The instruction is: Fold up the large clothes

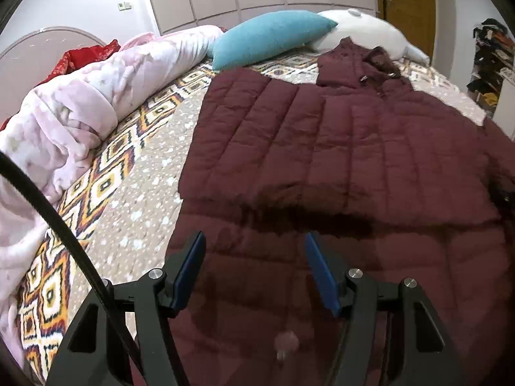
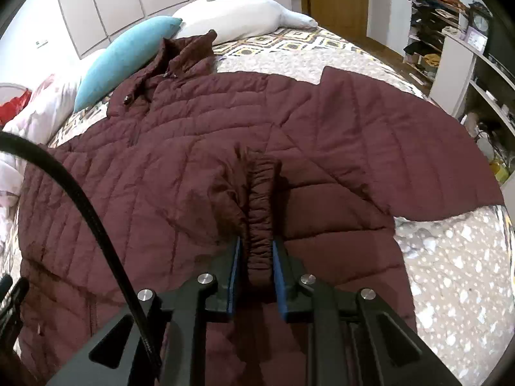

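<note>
Maroon quilted coat (image 2: 199, 135) spread flat on patterned bed (image 2: 450, 273). Right gripper (image 2: 256, 244) fingers clamp its gathered cuff (image 2: 260, 212), probably a sleeve end. Left gripper (image 1: 256, 241) fingers apart, empty, above coat.

**Cloth, plastic and metal on the bed**

The maroon puffer coat (image 2: 199, 122) is quilted cloth with a faint sheen, stitched into padded channels; its gathered cuff (image 2: 260, 212) is ruched and matt. The bedspread (image 1: 141, 173) is printed, quilted fabric, matt. The pink blanket (image 1: 64, 119) looks soft and fleecy, the teal pillow (image 1: 270, 37) is a slightly nubbly weave, and the white pillow (image 2: 238, 16) is smooth. The right gripper (image 2: 256, 247) and left gripper (image 1: 256, 244) are matt black plastic with blue rubbery pads and shiny metal pivot pins. The door (image 2: 334, 0) is varnished wood.
</note>
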